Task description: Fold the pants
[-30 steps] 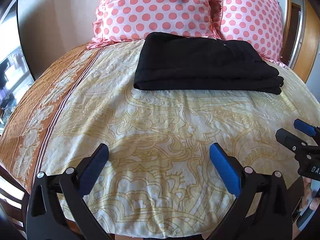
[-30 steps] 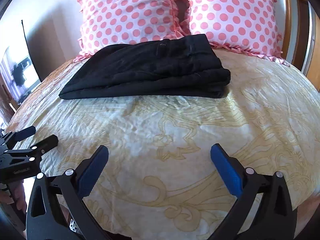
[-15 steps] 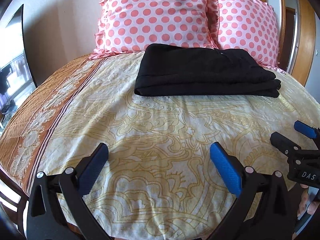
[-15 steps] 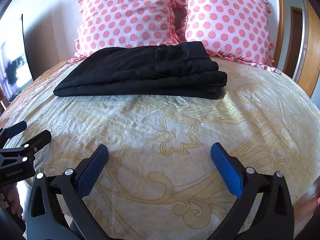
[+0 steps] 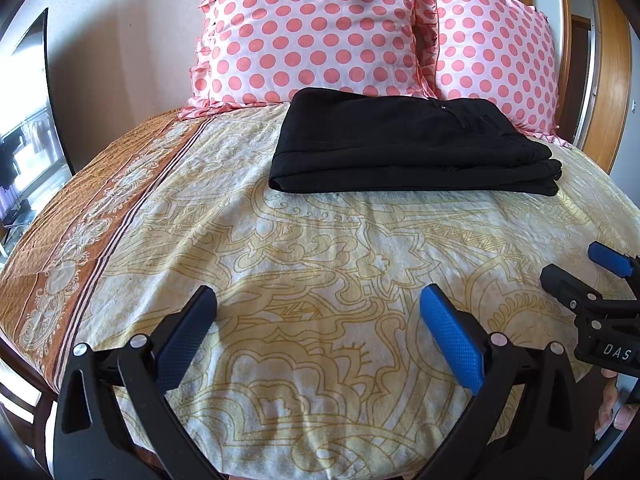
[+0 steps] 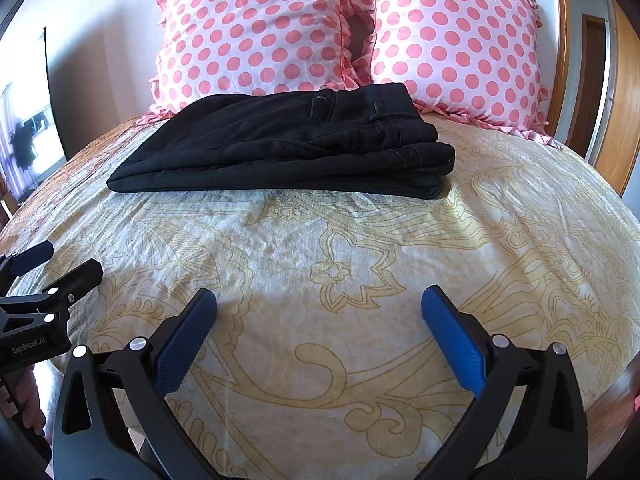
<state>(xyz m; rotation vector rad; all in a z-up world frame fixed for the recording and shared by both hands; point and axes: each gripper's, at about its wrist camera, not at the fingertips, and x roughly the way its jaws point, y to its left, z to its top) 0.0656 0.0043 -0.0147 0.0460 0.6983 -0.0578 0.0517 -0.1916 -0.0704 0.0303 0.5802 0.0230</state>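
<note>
pants [image 5: 412, 148]: folded black stack, upper centre, on bedspread [image 5: 320, 256] before pillows [image 5: 312, 28] | left gripper [image 5: 318, 320]: jaws spread, empty | right gripper [image 6: 320, 320]: jaws spread, empty | risk: any further tug could spill the layers

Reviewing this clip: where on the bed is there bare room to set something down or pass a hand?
Bare bedspread lies between the folded black pants and the open left gripper and right gripper, plus the orange border strip left of the pants. It is crowded at the head, where the pants sit right in front of the polka-dot pillows.
</note>
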